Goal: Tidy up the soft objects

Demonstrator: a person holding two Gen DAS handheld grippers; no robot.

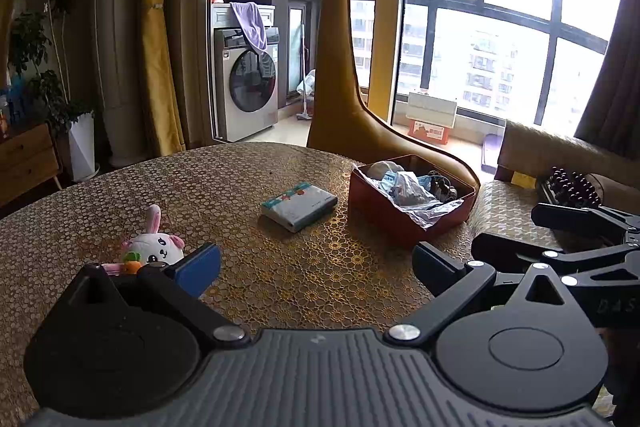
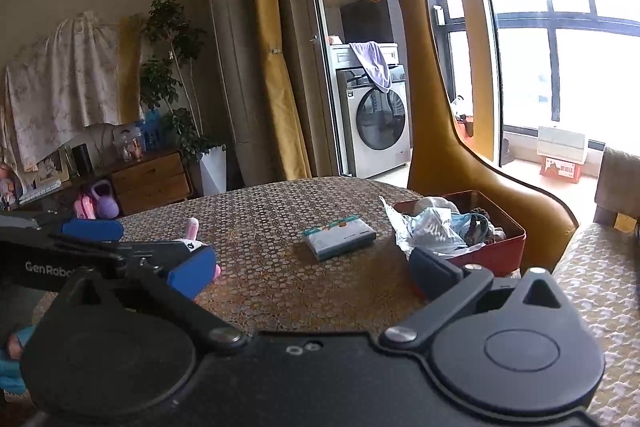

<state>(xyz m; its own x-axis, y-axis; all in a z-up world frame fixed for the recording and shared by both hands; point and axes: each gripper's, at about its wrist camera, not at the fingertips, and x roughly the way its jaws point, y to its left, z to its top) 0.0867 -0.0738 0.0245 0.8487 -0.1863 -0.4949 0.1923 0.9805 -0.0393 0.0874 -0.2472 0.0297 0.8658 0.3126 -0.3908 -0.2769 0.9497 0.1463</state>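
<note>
1. Sitting on the table (image 1: 120,187), far right: a red box (image 1: 400,223), already stuffed with soft things, such as crinkly plastic bags (image 1: 408,193) and something pale and round at the back.
2. Looks like part of the tidying is done, judging by that full box.
3. Still out on the table, near left: a small white bunny toy (image 1: 154,247) with pink ears and a little carrot, just behind the left finger of the left tool (image 1: 316,263).
4. Also still out, in the middle of the table: a flat pack of tissues (image 1: 298,206), well apart from the bunny and just left of the red box.
5. Left tool: jaws spread wide, nothing between them, only bare table.
6. Right tool (image 2: 316,277): jaws spread as wide as can be, nothing between them either, with the red box just past the right finger.
7. Both tools side by side over the near edge of the table, pointing a bit down toward the far side.
8. Probably left to do: pick up the bunny, put it in the box, then maybe the tissue pack too.
9. Hard to tell how much room is left in the box, so full already.
</note>
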